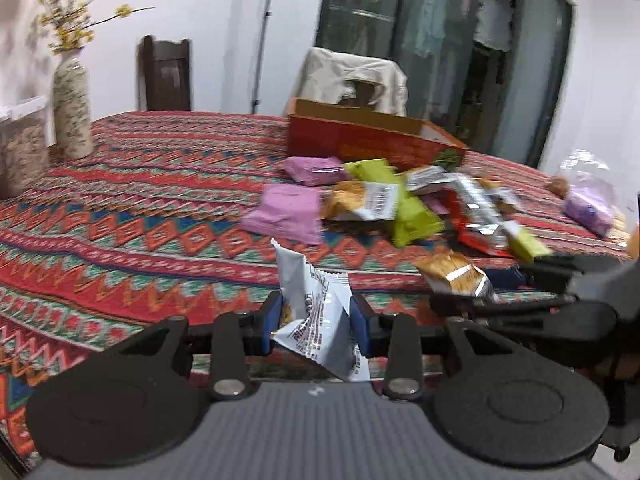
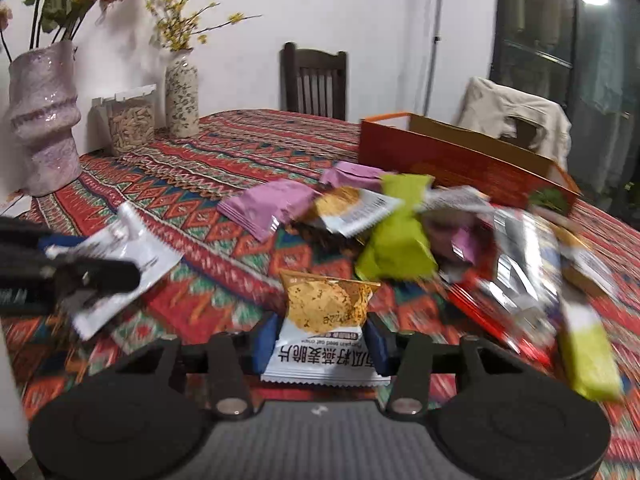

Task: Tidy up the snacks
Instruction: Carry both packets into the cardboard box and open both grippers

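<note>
My left gripper (image 1: 316, 318) is shut on a crumpled white snack packet (image 1: 308, 280), lifted above the patterned tablecloth (image 1: 160, 208). In the right wrist view the same packet (image 2: 132, 240) shows at the left, held in the dark left gripper (image 2: 86, 280). My right gripper (image 2: 322, 342) is shut on a gold-and-white oat crisp packet (image 2: 324, 304), its blue pads (image 2: 266, 340) pressing both sides. Beyond lies a loose pile of snacks: pink packets (image 2: 272, 204), a green packet (image 2: 396, 248) and silver-red ones (image 2: 516, 256). An open red cardboard box (image 2: 460, 160) stands behind the pile.
A pink vase (image 2: 40, 120), a jar of seeds (image 2: 130, 124) and a speckled vase (image 2: 182, 96) stand at the table's far left. A dark chair (image 2: 314, 80) and a cloth-draped chair (image 2: 516, 116) stand behind the table. A clear bag of snacks (image 1: 588, 196) lies far right.
</note>
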The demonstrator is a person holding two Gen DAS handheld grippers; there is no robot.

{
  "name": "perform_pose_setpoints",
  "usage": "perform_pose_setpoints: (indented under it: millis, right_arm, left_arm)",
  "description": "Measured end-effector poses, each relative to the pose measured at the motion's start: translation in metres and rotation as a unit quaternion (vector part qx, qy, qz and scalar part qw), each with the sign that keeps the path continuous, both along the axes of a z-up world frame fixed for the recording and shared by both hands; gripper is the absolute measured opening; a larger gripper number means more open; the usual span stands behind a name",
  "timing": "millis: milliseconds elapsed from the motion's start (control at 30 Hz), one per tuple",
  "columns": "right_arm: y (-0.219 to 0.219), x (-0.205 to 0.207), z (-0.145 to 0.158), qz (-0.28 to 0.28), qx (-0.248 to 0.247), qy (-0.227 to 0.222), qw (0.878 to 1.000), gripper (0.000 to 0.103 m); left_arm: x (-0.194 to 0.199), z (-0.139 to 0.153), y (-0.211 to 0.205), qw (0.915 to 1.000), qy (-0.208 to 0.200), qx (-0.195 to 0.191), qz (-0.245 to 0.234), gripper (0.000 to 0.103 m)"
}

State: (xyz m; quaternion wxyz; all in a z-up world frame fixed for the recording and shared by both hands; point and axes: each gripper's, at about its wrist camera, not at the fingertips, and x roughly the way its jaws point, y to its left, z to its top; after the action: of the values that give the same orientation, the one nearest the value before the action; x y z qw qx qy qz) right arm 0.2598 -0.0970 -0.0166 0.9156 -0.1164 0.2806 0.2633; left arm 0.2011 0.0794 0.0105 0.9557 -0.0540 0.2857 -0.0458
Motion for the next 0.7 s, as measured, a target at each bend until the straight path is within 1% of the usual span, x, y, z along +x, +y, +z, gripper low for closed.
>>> perform_pose_setpoints:
  millis: [100, 200, 333, 433, 500, 567, 700]
  right_arm:
    - [-0.026, -0.018, 0.003, -0.029, 0.011, 0.001, 1.000, 0.046]
    - [-0.047, -0.027, 0.007, -0.048, 0.018, -0.005, 0.999, 0.046]
    - [-0.066, -0.030, 0.013, -0.057, 0.029, -0.018, 0.998, 0.046]
    - [-0.080, -0.029, 0.016, -0.059, 0.045, -0.024, 0.997, 0.046]
    - [-0.089, -0.024, 0.020, -0.064, 0.059, -0.030, 0.996, 0.046]
    - [-0.101, -0.014, 0.029, -0.068, 0.076, -0.037, 0.994, 0.046]
    - [-0.125, 0.022, 0.066, -0.051, 0.119, -0.054, 0.990, 0.046]
  left_arm:
    - [0.000, 0.004, -0.016, 0.9998, -0.006, 0.002, -0.021, 0.037]
    - [0.003, 0.006, -0.032, 0.9994, -0.010, 0.004, -0.033, 0.037]
    - [0.011, 0.009, -0.047, 0.9993, -0.010, 0.004, -0.036, 0.037]
    - [0.024, 0.015, -0.050, 0.9994, -0.009, 0.003, -0.034, 0.037]
    - [0.039, 0.024, -0.044, 0.9992, -0.011, -0.009, -0.037, 0.037]
    - [0.062, 0.042, -0.035, 0.9988, -0.017, -0.023, -0.040, 0.037]
    - [0.125, 0.084, -0.016, 0.9974, -0.047, -0.025, -0.049, 0.037]
